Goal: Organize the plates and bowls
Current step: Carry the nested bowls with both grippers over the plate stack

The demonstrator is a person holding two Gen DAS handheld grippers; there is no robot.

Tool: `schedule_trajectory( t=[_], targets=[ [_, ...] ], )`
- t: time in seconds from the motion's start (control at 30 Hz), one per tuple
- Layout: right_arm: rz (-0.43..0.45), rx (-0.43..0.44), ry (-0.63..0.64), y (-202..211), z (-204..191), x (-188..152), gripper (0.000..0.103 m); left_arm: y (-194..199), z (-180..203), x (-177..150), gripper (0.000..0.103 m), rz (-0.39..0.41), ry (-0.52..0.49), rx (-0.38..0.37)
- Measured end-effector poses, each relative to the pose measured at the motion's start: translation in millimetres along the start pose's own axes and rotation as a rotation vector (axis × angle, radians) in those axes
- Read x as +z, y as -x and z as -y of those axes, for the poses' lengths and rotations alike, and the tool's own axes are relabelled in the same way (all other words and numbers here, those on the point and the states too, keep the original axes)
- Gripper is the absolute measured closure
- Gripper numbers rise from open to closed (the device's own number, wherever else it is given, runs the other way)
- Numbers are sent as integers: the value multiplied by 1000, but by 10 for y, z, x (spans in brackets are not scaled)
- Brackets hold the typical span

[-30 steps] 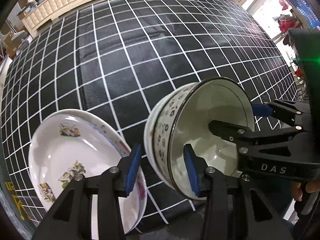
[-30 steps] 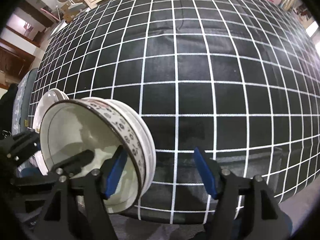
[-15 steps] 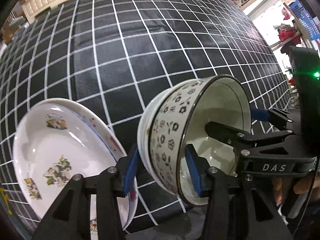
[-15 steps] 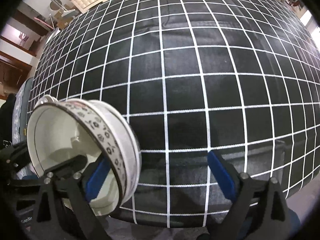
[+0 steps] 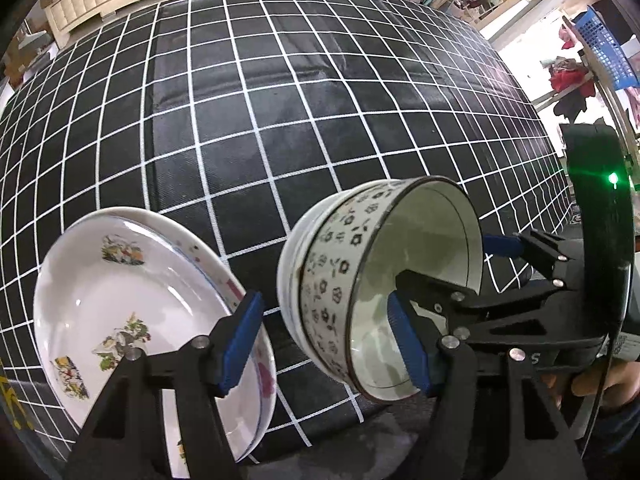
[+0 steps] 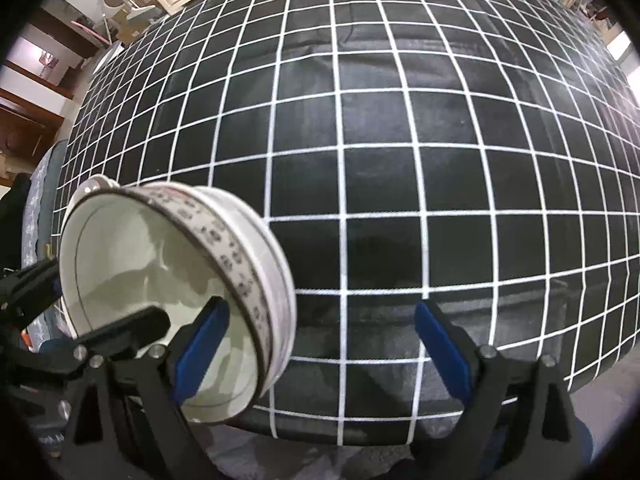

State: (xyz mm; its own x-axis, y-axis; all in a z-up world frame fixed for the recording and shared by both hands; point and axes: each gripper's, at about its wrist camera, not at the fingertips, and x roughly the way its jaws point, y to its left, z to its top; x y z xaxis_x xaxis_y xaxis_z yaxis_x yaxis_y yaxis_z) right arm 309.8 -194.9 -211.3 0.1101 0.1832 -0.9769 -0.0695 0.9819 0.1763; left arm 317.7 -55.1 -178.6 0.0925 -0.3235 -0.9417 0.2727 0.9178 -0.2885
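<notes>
Readable writing is scarce: a single white "S" shows on the black body of the right gripper [image 5: 472,268] in the left wrist view; yellow marks at the worktop's near-left edge are too cut off to read. Two nested bowls [image 5: 360,280], the inner one with a black flower print band and dark rim, are tipped on their side just above the worktop [image 5: 256,120], which carries a black cloth with a white grid. The left gripper [image 5: 324,340] is wide, its fingers straddling the bowl wall, right blue pad inside the bowl, left pad outside and apart from it. The right gripper [image 6: 320,344] is also wide, its left blue pad against the inner bowl's wall, its right pad well apart over the cloth. Whether either pad bears the bowls [image 6: 176,296] I cannot tell. Just left of the bowls lies a stack of white plates [image 5: 120,300] with food pictures, at the worktop's near edge.
</notes>
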Motion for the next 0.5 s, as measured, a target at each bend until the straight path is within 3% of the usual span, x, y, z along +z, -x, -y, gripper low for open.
schedule_trajectory(
  t=[0.3, 0.5],
  targets=[
    [10, 30, 16, 34, 77, -20, 21, -84, -5, -113, 41, -11, -3, -33],
    [11, 97, 15, 23, 48, -20, 33, -118, -138, -177, 41, -13, 47, -99]
  ],
)
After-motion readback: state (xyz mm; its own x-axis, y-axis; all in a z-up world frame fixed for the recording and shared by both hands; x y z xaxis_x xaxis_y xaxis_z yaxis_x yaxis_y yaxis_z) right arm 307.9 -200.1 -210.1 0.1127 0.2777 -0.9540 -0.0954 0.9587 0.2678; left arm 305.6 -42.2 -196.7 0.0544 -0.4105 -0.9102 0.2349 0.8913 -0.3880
